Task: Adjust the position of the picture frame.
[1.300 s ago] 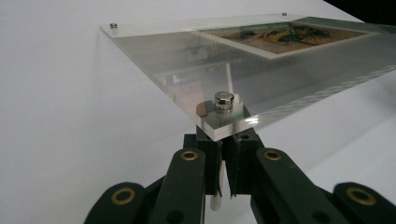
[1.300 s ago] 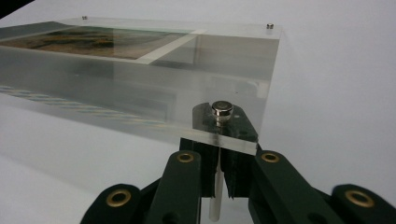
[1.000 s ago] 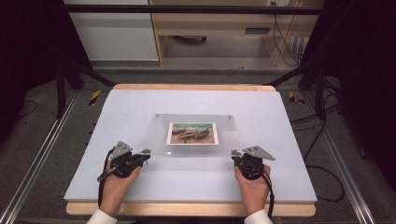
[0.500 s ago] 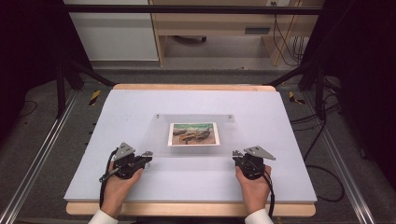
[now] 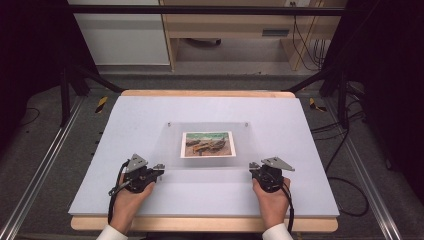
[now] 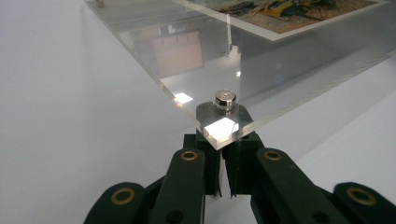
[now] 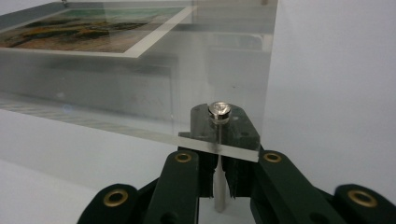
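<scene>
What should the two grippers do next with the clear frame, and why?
Probably lift both near corners together, gently and level. The left gripper and right gripper each sit shut at a near corner of the frame, by its silver studs, and the photo lies flat inside. Raising one side alone could tilt the frame.

A: The desk carries a pale lilac-grey top over a light wood rim. On it, a clear acrylic panel, colourless, covers a white-bordered print in green, ochre, brown and orange.

B: And the metal?

A: Silver studs glint at the panel's corners. The left tongs and right tongs are matte black with brass-coloured rivets. Black cables trail from both; grey plates top them. White cuffs edge the sleeves, and the floor is dark grey.
</scene>
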